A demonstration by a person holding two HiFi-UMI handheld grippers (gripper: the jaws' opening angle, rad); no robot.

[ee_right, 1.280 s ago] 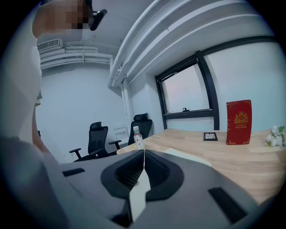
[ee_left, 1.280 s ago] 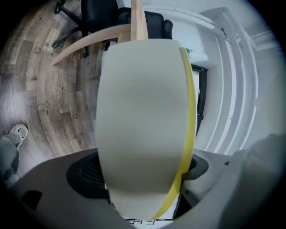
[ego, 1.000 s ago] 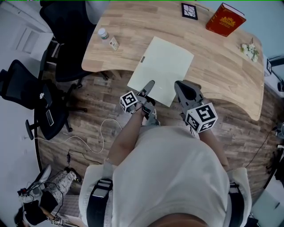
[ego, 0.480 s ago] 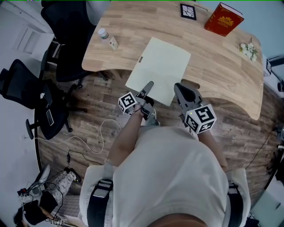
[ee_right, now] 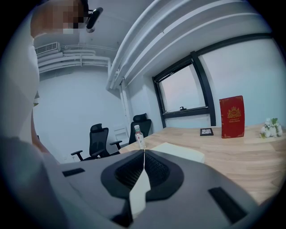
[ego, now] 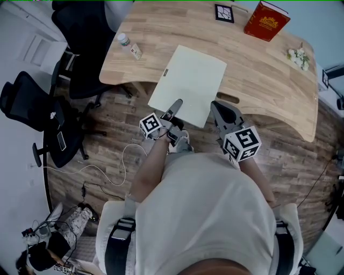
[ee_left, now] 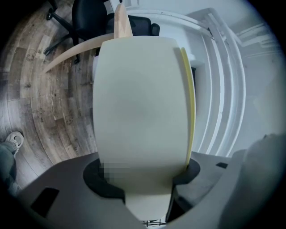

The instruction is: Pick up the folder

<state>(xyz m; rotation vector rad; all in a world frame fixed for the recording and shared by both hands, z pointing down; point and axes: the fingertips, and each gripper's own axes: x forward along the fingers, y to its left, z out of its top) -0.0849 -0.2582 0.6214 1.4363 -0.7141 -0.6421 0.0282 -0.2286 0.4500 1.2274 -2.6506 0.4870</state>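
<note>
A pale cream folder [ego: 188, 80] lies at the front of the wooden table [ego: 269, 80], and its near end juts out past the table edge. My left gripper [ego: 176, 105] is at the folder's near left edge. In the left gripper view the folder [ee_left: 140, 112] fills the gap between the jaws of the left gripper [ee_left: 143, 176]. Those jaws are closing and both pads touch it. My right gripper [ego: 217, 107] holds the near right corner. In the right gripper view a thin sheet edge of the folder [ee_right: 178, 152] is pinched in the right gripper [ee_right: 143, 167].
A small bottle [ego: 124, 40] and a little box [ego: 135, 51] stand at the table's left end. A red book [ego: 266, 20], a framed picture [ego: 224, 13] and a white ornament [ego: 297, 56] sit along the far side. Black office chairs [ego: 32, 107] stand on the wood floor at left.
In the head view the folder's near end and both grippers have shifted slightly to the left. The left gripper's marker cube has drawn back a little toward the person.
</note>
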